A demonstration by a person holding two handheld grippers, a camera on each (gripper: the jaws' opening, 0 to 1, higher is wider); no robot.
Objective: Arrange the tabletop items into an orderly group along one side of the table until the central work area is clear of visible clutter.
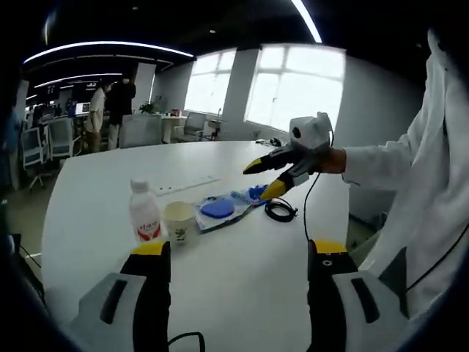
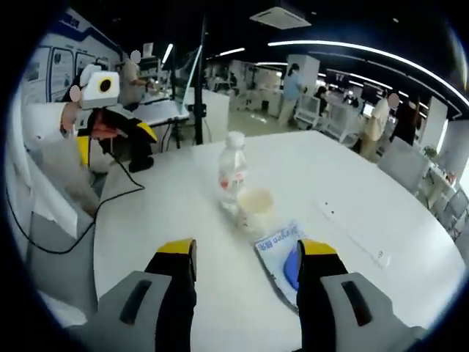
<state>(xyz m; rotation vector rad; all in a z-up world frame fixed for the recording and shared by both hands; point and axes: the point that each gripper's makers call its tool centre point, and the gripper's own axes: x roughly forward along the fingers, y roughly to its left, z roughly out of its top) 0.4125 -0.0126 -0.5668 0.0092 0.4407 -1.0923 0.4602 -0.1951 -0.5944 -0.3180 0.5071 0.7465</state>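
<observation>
The room is a big office with bright windows, long ceiling lights, chairs, and people standing far back. A big white desk (image 1: pixel 242 279) fills the middle.

In the left gripper view, the left gripper (image 1: pixel 238 257) has two black fingers (image 1: pixel 152 293) with yellow tips. They stand wide apart and hold nothing. Only bare desk lies between them. Just past the left finger stands a small clear bottle (image 1: pixel 144 213) with a white cap and a red label. It stands up straight. Right beside it is a paper cup (image 1: pixel 178 221), also upright and open at the top. Next to the cup lies a flat plastic packet (image 1: pixel 223 209) with something blue inside. A black cable (image 1: pixel 281 211) sits coiled past the packet. Above the packet floats the right gripper (image 1: pixel 265 178), held by a hand in a white sleeve. Its yellow tips are spread apart and empty.

In the right gripper view, the right gripper (image 2: pixel 247 253) also has its fingers (image 2: pixel 174 290) open with nothing in them. The packet (image 2: pixel 280 253) lies just by the right finger. The cup (image 2: pixel 254 204) and the bottle (image 2: pixel 232 172) stand a little farther on, side by side. The left gripper (image 2: pixel 116 143) shows at the far left, off the edge of the desk (image 2: pixel 146 227).
</observation>
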